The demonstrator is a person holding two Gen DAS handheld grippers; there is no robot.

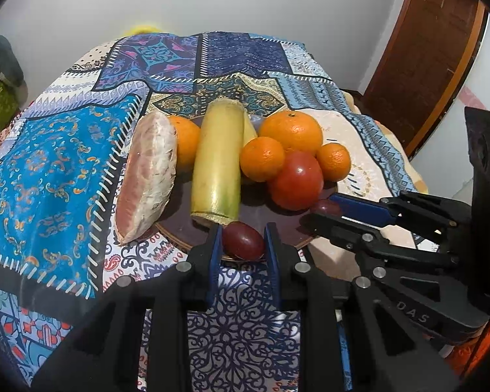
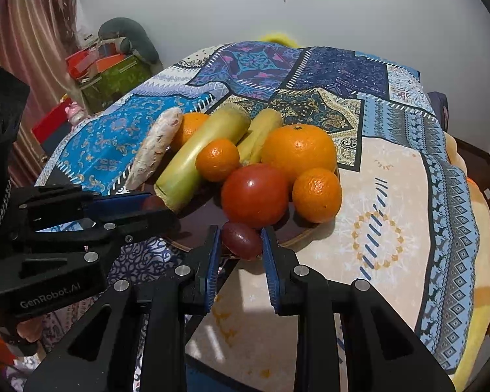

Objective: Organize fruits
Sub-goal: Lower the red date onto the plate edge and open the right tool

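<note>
Fruit count: four oranges, one big (image 2: 299, 150) and the rest smaller; one tomato (image 2: 254, 194); two grapes (image 1: 243, 240) (image 2: 241, 240); two yellow-green stalks (image 2: 201, 152); one pomelo wedge (image 1: 147, 176); one plate (image 1: 261, 220).

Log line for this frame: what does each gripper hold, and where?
left gripper: shut on grape | right gripper: shut on second grape | both at near rim of fruit plate
</note>
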